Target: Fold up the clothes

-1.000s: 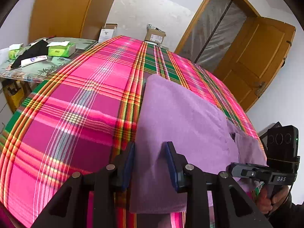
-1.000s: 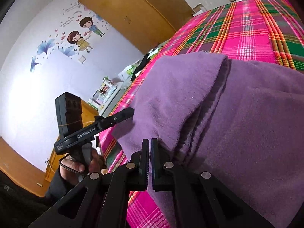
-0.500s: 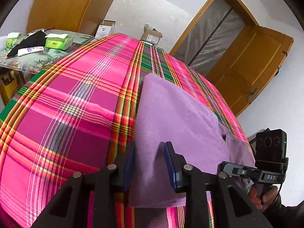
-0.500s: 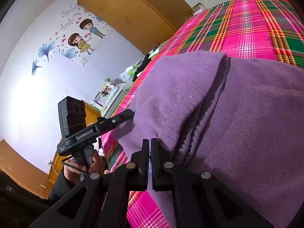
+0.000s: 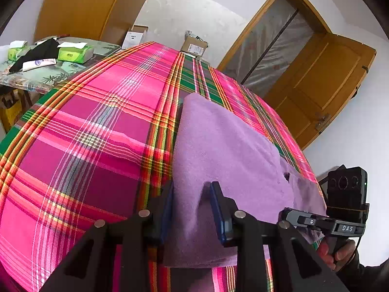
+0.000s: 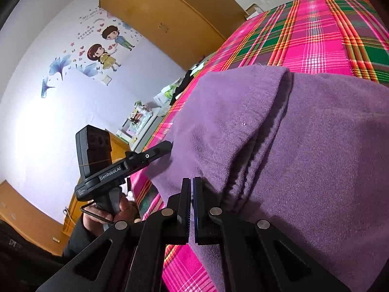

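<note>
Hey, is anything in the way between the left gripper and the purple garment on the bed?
Nothing visible. The left gripper already straddles the near edge of the purple garment, with cloth bunched between its jaws.

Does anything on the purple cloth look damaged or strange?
Yes. The purple cloth has a small dark hole near its right side, by a darker patch, in the left wrist view. Otherwise it lies folded on the plaid sheet, layers stacked at the edge.
</note>
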`<state>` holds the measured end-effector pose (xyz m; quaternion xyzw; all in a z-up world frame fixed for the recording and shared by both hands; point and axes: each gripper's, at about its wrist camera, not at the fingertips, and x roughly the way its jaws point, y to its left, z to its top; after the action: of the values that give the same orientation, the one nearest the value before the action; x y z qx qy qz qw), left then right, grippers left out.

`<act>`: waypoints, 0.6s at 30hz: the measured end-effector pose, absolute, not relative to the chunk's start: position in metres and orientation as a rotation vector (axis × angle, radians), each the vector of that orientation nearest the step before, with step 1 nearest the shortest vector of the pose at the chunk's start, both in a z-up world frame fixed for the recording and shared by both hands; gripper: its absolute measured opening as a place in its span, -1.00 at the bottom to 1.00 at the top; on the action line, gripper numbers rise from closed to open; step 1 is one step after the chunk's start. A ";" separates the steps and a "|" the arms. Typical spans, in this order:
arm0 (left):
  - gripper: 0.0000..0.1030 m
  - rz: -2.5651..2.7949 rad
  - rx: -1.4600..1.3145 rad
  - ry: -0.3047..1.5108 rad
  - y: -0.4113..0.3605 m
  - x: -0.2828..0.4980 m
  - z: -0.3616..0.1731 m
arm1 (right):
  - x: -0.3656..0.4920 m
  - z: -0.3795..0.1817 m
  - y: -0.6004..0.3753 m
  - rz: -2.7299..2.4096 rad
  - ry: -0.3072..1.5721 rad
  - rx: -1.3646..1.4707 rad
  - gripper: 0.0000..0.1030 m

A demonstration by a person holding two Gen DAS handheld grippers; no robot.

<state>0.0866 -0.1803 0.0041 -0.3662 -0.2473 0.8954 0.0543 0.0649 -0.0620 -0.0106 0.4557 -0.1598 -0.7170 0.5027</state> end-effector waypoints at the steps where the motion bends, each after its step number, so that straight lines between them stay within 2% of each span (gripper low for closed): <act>1: -0.41 2.725 -1.120 -0.736 -0.179 0.086 0.005 | 0.065 -0.011 -0.062 -1.732 -0.387 1.101 -0.97; 11: -0.40 2.795 -1.139 -0.625 -0.165 0.086 0.008 | 0.065 -0.012 -0.065 -1.728 -0.398 1.100 -0.97; 18: -0.40 2.791 -1.120 -0.699 -0.169 0.088 0.007 | 0.063 -0.012 -0.068 -1.724 -0.403 1.099 -0.97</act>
<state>0.0876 -0.1688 0.0067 -0.3627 -0.2264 0.9036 0.0268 0.0628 -0.0682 -0.0117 0.4552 -0.1670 -0.7144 0.5045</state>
